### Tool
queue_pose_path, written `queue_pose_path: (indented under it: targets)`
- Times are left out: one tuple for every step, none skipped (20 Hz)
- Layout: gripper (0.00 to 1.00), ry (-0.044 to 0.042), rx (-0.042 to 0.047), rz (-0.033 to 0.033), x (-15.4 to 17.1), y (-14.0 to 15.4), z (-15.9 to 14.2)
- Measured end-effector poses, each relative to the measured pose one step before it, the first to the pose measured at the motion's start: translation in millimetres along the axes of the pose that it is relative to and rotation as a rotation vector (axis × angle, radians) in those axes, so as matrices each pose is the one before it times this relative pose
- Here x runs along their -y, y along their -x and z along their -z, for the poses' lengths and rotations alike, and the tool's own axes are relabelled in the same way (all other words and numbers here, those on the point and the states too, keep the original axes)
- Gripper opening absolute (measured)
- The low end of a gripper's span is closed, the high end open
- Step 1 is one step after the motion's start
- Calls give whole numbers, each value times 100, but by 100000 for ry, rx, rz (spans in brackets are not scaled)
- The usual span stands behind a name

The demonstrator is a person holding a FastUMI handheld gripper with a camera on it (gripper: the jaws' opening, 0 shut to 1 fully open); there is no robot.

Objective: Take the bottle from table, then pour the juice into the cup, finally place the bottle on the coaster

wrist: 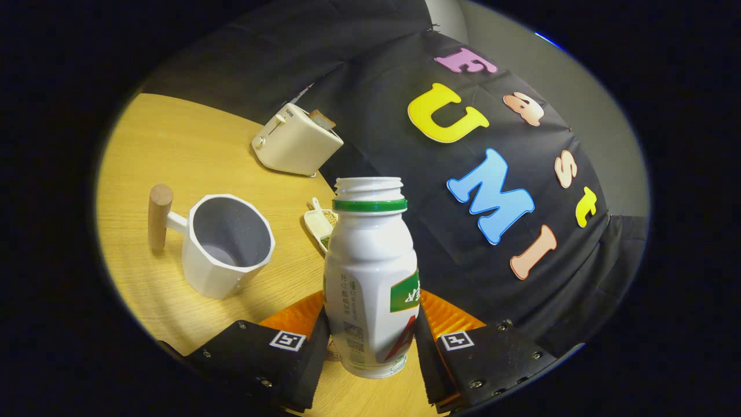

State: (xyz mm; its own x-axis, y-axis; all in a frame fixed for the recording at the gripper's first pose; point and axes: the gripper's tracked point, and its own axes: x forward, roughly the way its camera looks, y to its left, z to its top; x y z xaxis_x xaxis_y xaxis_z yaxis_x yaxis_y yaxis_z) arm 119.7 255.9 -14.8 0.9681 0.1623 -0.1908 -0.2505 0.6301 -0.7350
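the tongs (370,347) are clenching the white juice bottle (370,278), uncapped and upright, between both fingers. the bottle is sitting over the orange coaster (446,315) on the tabletop (173,150). beside the bottle the white cup (226,246) is standing; beyond it, a toaster (295,142).

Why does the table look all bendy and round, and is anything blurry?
In the gripper view, the fisheye lens curves the table edge and makes the close bottle, standing between the hand-held gripper fingers, look big; bottle, cup and toaster are sharp, light is soft and even, faint shine on the bottle, no harsh glare.
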Motion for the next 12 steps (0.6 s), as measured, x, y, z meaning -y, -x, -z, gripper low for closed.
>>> queue_pose_path:
  targets:
    - [70, -2619, 244, -373, -19, 25, 151]
    - [70, -2836, 2, -494, 106, 1, 197]
    - [70, -3397, 188, -499, 143, -24, 87]
    - [70, -3725, 526, -380, 120, 99, 199]
    - [70, -3553, 704, -171, 230, 58, 128]
    - [70, -3683, 482, -168, 281, 19, 44]
    - [70, -3251, 512, -66, 250, -22, -52]
    - [70, -3428, 715, 5, 303, -42, 65]
    - [70, -3412, 337, -157, 181, -80, 14]
    - [70, -3304, -16, -332, 230, -99, 139]
    - [70, -3307, 394, 82, 201, -127, -21]
    - [70, -2955, 646, -358, 145, -143, -123]
